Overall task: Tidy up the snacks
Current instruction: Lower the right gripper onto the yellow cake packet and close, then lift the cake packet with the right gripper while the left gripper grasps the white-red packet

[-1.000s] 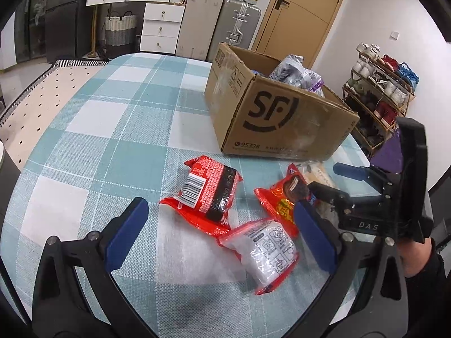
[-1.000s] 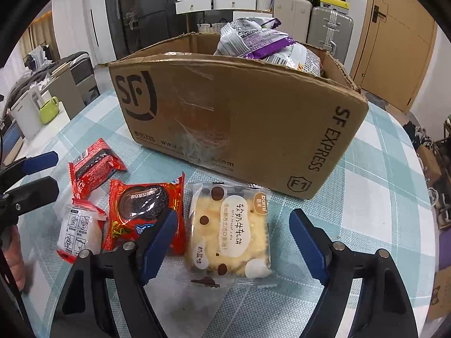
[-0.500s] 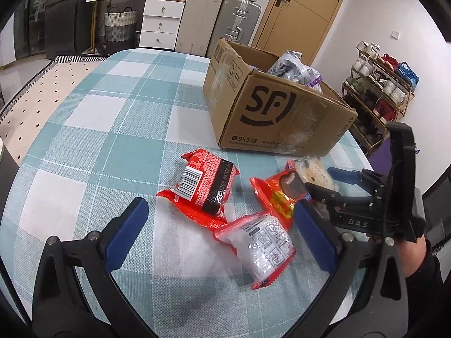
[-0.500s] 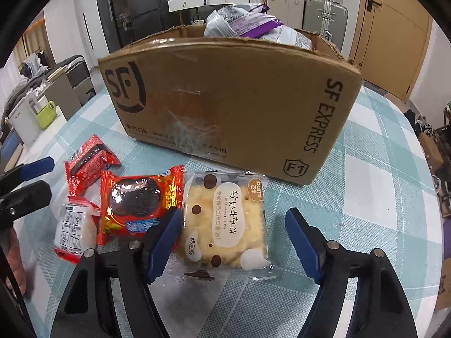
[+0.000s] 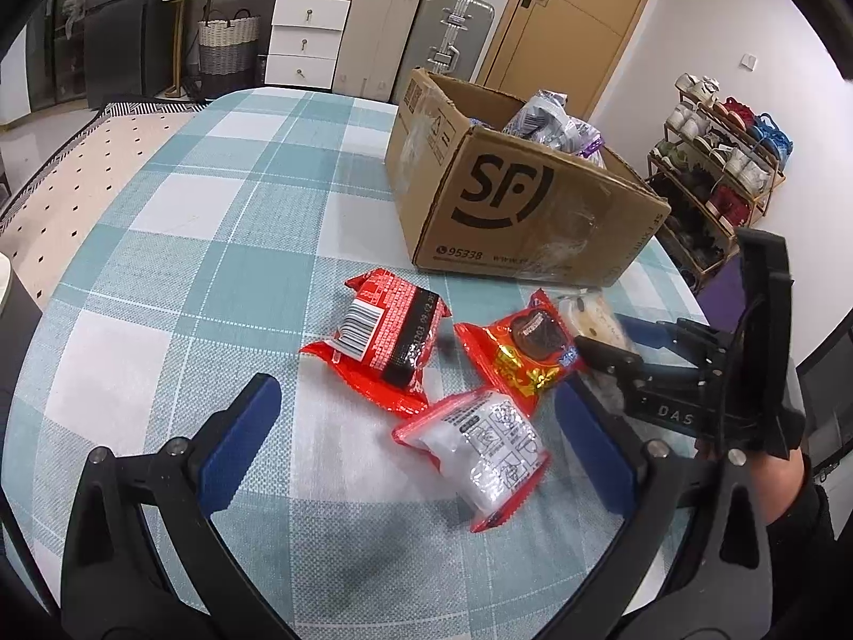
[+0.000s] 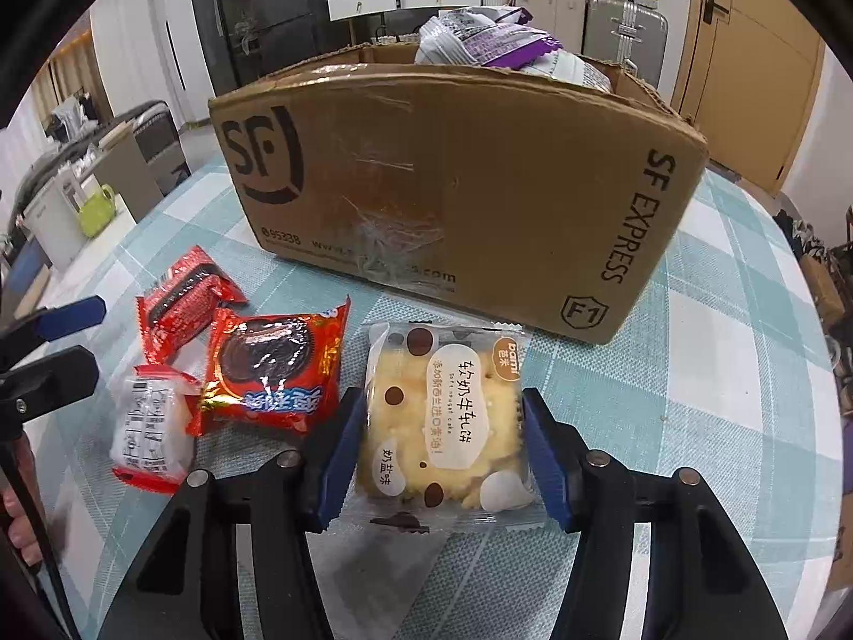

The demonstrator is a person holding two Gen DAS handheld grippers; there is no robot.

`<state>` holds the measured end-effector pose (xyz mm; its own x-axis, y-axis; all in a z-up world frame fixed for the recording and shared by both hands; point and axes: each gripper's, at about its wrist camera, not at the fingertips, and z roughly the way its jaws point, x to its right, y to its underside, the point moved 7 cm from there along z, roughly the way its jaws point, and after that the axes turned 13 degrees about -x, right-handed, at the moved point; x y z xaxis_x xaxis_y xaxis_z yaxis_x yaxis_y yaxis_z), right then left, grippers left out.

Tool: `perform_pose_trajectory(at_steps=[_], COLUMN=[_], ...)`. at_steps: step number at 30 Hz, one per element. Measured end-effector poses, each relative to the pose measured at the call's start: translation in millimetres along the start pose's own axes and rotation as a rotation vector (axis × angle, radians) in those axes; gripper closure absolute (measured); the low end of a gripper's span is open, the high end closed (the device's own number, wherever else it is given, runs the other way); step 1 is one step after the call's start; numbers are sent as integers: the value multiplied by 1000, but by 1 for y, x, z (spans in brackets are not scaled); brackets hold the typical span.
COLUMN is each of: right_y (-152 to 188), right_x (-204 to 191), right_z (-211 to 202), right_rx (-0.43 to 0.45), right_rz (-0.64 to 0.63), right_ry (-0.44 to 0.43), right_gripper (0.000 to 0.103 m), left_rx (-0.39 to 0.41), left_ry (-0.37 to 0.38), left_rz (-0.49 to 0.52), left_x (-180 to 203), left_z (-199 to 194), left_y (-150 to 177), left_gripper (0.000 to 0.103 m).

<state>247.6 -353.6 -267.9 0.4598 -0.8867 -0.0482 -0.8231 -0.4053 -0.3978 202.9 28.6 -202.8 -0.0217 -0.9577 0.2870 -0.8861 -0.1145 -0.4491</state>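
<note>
Yellow cake pack lies flat on the worktop, just in front of the cardboard box. Right gripper has its blue pads against both side edges of the pack, pinching it. Left of the cake pack: red cookie pack just beside it, then a white pack and a red-black pack, all close together. Purple bags poke out of the box's open top. Left gripper is spread wide, holding nothing, hovering low with the white pack between its fingers. Open checked cloth right of the cake pack out to the worktop's rounded edge; more free cloth left of the box. Behind the box: drawers, suitcases, a door; shoe rack to its right.
</note>
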Motion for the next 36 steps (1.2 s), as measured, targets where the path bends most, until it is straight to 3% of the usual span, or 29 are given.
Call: perform_pose_trajectory(at_steps=[13, 19, 24, 36], right_y=[25, 44, 56, 68], right_x=[10, 12, 17, 20], right_z=[-59, -64, -66, -69], right_rx=[124, 136, 150, 179], right_rz=[108, 129, 146, 168], right_ry=[-121, -170, -198, -251], right_gripper=[45, 45, 45, 45], left_rx=[-89, -161, -170, -192], left_ry=[-12, 31, -8, -199], left_rz=[-5, -42, -42, -56], left_x=[7, 15, 23, 28], left_z=[14, 31, 37, 55], left_y=[17, 22, 20, 9], left_gripper=[0, 1, 1, 1])
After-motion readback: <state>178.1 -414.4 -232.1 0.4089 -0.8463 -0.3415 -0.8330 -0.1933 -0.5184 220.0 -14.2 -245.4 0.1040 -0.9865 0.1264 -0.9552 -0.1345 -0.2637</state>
